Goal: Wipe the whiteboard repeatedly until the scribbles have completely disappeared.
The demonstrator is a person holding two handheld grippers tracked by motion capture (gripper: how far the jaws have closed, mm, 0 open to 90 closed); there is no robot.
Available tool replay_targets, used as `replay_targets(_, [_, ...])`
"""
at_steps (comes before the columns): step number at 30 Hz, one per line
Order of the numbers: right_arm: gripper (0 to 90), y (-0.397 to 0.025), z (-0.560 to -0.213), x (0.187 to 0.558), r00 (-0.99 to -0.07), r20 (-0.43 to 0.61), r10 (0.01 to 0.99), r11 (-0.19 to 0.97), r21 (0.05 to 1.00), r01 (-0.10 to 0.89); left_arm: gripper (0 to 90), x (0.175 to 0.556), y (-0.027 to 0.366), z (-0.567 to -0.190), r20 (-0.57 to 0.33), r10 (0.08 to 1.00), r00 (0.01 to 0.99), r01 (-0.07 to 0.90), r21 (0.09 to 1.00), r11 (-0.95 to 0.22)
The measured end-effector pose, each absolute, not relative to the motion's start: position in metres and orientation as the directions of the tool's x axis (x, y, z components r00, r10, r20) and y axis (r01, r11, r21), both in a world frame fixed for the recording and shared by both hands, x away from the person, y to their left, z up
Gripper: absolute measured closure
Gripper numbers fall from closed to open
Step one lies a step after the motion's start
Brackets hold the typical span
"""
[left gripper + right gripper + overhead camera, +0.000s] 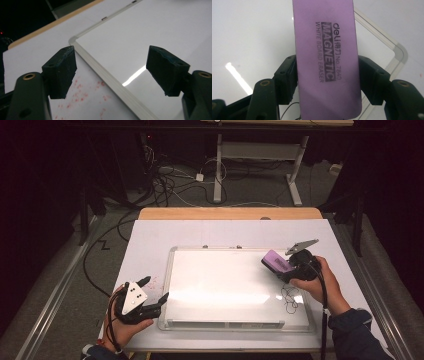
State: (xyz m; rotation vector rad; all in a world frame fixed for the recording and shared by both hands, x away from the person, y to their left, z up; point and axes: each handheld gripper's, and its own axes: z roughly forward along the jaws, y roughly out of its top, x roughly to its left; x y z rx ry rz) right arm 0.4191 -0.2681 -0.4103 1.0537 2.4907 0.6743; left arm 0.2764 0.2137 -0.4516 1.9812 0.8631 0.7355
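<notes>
Dim floor and tangled cables lie beyond a wooden table (230, 213) covered by a white sheet (150, 240), with a framed whiteboard (220, 285) lying flat at its centre. At about eight o'clock from the board's middle, the left gripper (152, 292) hovers over the sheet just beside the frame's near corner, its jaws spread wide with nothing between them; faint red specks (80, 93) dot the sheet beneath. At roughly four o'clock on the board sits a black scribble (290, 299). At two o'clock the right gripper (286, 269) is clamped on the sides of a purple magnetic eraser (327, 62), held over the board's far right part, near its corner. The step in hand looks like wiping off the scribble: the eraser should come toward five o'clock, land flat with its felt face fully on the board, and sweep with even pressure, while the free gripper could steady the frame against sliding. Metal desk legs (218, 170) stand in the dark at twelve o'clock.
</notes>
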Motion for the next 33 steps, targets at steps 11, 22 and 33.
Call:
replay_targets(11, [37.8,-0.263,-0.431,0.44,-0.567,-0.114,0.816,0.548,0.465,0.696,22.8,0.268,0.223,-0.464,0.138,0.791,0.596,0.361,0.834,-0.418])
replay_targets(22, [35.3,-0.254,-0.423,0.455,-0.618,-0.132,0.775,0.581,0.534,0.615,28.1,0.27,0.221,-0.463,0.13,0.779,0.614,0.355,0.835,-0.42])
replay_targets(33, [41.3,-0.259,-0.43,0.475,-0.623,-0.085,0.778,0.562,0.539,0.628,33.2,0.271,0.217,-0.464,0.121,0.744,0.657,0.351,0.824,-0.445])
